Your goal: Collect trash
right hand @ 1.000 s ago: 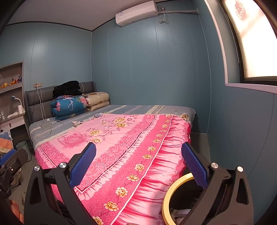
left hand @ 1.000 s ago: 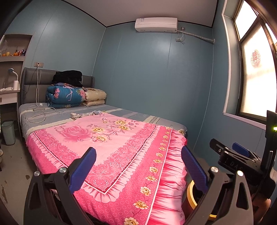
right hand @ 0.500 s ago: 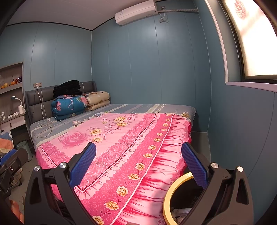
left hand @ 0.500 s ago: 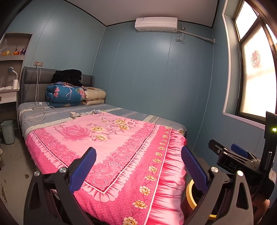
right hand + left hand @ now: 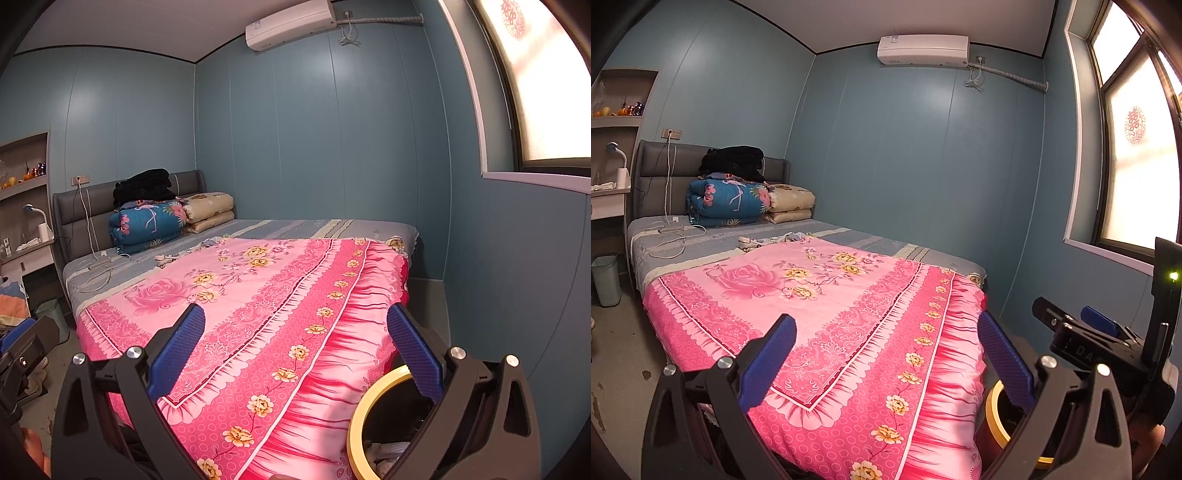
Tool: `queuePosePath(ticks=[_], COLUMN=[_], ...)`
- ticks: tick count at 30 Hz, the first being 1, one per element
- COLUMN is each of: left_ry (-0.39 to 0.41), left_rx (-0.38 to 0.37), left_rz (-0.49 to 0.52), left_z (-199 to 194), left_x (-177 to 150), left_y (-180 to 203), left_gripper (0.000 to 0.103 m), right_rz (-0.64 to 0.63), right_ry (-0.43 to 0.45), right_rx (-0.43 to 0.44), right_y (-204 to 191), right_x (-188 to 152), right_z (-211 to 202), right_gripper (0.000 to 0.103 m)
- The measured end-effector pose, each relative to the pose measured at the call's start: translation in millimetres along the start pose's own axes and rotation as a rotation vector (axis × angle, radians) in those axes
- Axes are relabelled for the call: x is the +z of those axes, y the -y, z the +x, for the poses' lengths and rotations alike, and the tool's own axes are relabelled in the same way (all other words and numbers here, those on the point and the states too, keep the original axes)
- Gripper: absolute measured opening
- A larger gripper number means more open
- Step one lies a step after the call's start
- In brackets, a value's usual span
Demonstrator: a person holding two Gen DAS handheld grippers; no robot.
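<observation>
My left gripper (image 5: 886, 354) is open and empty, held above the foot of a bed with a pink floral cover (image 5: 827, 295). My right gripper (image 5: 295, 350) is open and empty over the same cover (image 5: 266, 295); it also shows at the right of the left wrist view (image 5: 1082, 332). A yellow-rimmed trash bin (image 5: 373, 413) stands on the floor at the bed's right corner, with pale scraps inside; it also shows in the left wrist view (image 5: 995, 410). Small crumpled pale bits (image 5: 753, 242) lie on the grey sheet beyond the cover, also seen in the right wrist view (image 5: 166, 257).
Folded quilts and pillows (image 5: 738, 201) are stacked at the headboard. A white cable (image 5: 670, 236) lies on the sheet. A green waste basket (image 5: 605, 278) stands on the floor left of the bed. A blue wall and window (image 5: 1137, 166) are on the right.
Both grippers stay open and nearly still. The left wrist view has drifted slightly right and forward; the bed sits a little lower and closer.
</observation>
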State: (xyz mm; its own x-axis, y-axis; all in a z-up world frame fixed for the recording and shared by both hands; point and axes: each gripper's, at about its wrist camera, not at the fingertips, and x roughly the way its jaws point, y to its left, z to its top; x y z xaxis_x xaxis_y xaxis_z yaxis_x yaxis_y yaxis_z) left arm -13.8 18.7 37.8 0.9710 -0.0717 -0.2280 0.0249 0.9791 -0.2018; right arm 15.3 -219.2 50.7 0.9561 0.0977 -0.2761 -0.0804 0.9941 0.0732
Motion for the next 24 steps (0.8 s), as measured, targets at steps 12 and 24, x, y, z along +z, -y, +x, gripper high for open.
queuePosePath(ticks=[12,24], left_ry=[-0.007,-0.004], left_rx=[-0.008,-0.011], left_rz=[-0.002,-0.001], left_z=[1.6,2.2], left_x=[-1.7,-2.8], left_y=[-1.3,-0.1], left_gripper=[0.095,0.095], right_rz=[0.001,0.001], right_ry=[-0.005,-0.006], right_rx=[-0.001,0.0], right_y=[0.5,0.9], right_x=[-0.8,-0.5], right_z=[1.1,1.2], right_gripper=[0.095,0.095])
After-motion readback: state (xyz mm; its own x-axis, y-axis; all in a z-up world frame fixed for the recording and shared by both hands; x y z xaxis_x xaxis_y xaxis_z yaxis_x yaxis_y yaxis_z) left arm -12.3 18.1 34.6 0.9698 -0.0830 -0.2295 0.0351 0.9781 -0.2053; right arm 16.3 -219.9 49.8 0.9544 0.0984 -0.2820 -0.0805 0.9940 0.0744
